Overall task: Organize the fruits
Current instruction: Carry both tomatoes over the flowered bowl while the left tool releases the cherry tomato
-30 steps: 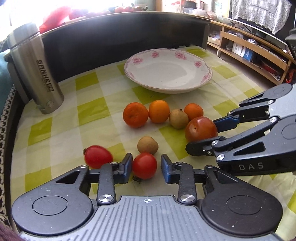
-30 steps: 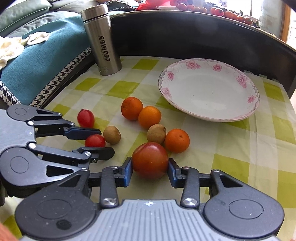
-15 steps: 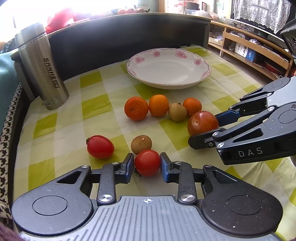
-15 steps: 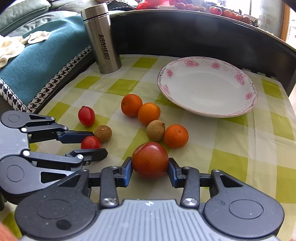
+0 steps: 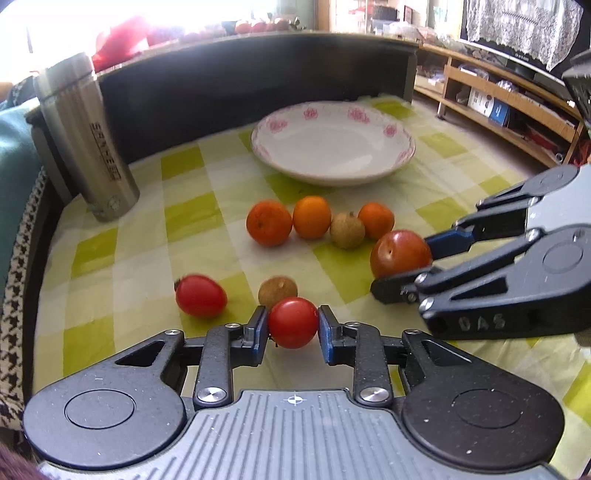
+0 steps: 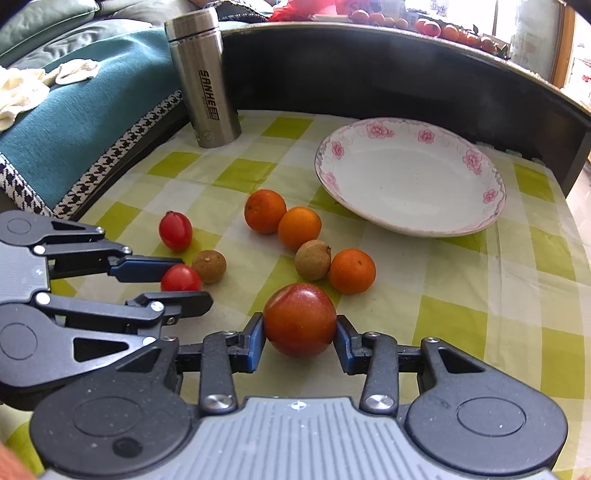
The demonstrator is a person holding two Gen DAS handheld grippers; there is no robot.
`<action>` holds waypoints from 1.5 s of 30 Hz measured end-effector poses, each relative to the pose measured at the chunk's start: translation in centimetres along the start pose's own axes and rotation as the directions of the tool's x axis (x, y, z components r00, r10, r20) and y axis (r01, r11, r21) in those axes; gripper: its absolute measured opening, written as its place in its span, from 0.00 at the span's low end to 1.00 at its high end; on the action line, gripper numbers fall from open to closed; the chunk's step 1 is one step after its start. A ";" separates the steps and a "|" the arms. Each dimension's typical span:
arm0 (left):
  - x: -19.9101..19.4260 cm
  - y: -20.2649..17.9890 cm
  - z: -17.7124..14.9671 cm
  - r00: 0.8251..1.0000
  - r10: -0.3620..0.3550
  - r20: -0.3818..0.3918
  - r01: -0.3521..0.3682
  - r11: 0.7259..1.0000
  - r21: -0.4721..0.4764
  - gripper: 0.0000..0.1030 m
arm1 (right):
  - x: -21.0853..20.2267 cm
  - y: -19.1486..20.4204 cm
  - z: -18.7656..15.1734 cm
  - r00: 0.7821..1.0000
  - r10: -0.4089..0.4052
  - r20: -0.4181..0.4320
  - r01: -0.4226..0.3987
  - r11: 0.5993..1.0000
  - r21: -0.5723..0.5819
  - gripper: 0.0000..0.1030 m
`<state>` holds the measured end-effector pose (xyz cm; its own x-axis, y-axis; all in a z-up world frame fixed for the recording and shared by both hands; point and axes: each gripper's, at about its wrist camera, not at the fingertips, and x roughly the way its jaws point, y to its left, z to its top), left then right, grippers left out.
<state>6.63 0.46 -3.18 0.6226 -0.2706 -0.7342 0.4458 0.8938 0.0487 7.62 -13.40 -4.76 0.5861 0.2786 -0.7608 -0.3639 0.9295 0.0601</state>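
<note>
Steel flask (image 6: 207,74) reads "SANHE"; right claw (image 5: 402,266) marked "DAS".

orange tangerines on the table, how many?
3. Round orange tangerine far left, second orange tangerine touching it, third orange tangerine right of a brown longan. None seem hidden.

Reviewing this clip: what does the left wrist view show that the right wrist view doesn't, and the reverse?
Left wrist only: wooden shelves and a lace cloth at the far right.

Right wrist only: a teal cushion with a pale cloth on it.

Both: the plate, flask, three oranges, two brown fruits, a loose small tomato, and each gripper's jaws closed on a tomato.
</note>
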 end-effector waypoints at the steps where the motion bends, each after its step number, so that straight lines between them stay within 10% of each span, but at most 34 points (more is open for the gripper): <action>1: -0.1 0.0 0.2 1.000 -0.001 0.008 0.002 1.000 -0.002 0.35 | -0.2 0.0 0.1 1.000 -0.002 0.007 0.002 1.000 0.002 0.44; 23: 5.4 -1.5 10.1 0.994 0.038 0.104 -0.043 0.998 0.041 0.34 | 0.3 -7.1 6.6 0.981 -0.167 0.104 0.154 0.981 0.117 0.44; 45: 8.1 -0.8 10.7 0.995 0.024 0.098 -0.030 0.998 0.059 0.34 | 3.2 -8.6 7.1 0.975 -0.205 0.084 0.195 0.974 0.114 0.44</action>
<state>18.18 -6.25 -1.90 0.6933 -0.2825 -0.6630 0.4643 0.8787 0.1110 17.75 -18.80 -3.10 0.7069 0.1017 -0.6999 -0.1575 0.9874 -0.0157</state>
